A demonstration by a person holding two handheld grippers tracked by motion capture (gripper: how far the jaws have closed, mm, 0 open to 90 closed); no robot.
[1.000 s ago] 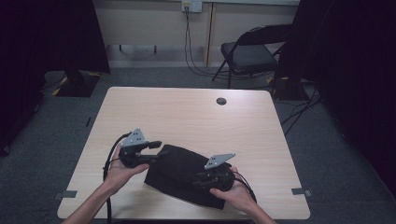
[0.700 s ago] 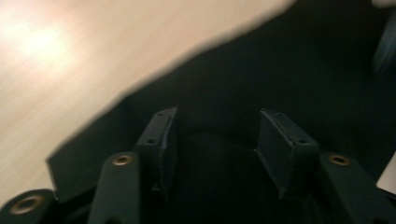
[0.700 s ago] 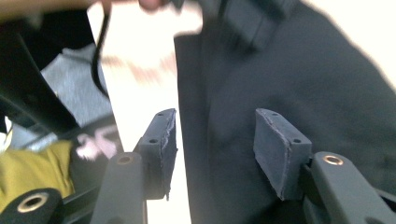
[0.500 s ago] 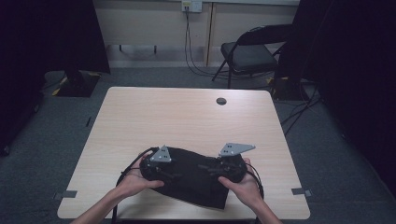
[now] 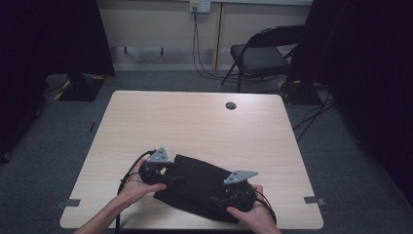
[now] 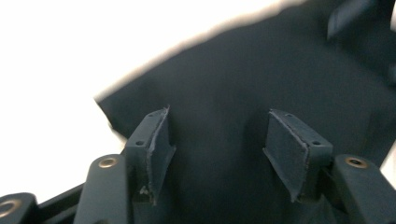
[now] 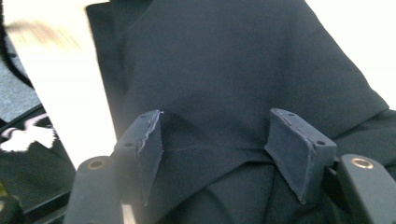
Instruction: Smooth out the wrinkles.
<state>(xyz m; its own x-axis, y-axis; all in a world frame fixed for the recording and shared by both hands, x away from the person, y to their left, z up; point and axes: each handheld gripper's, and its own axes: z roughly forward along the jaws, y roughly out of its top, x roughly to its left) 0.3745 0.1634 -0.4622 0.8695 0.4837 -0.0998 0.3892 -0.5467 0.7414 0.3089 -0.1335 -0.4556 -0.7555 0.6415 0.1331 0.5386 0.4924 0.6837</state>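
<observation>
A black cloth (image 5: 197, 183) lies rumpled near the front edge of the table (image 5: 195, 122). My left gripper (image 5: 176, 177) rests low on the cloth's left end and points right. In the left gripper view it (image 6: 215, 140) is open with cloth (image 6: 261, 70) lying flat beneath the gap; its jaws have just been opening wide, then easing in slightly. My right gripper (image 5: 216, 200) sits on the cloth's near right part. Its jaws have just been opening; in the right gripper view it (image 7: 215, 140) is open over a fold of cloth (image 7: 233, 60), pads not pressing.
A round cable hole (image 5: 231, 105) sits in the far part of the tabletop. A folding chair (image 5: 260, 53) stands beyond the table's far right corner, with cables on the floor around it. Dark curtains hang at both sides.
The left gripper came right and down onto the cloth's left end. The right gripper swung out to the right, then back toward the near edge. The cloth's outline has shifted.
</observation>
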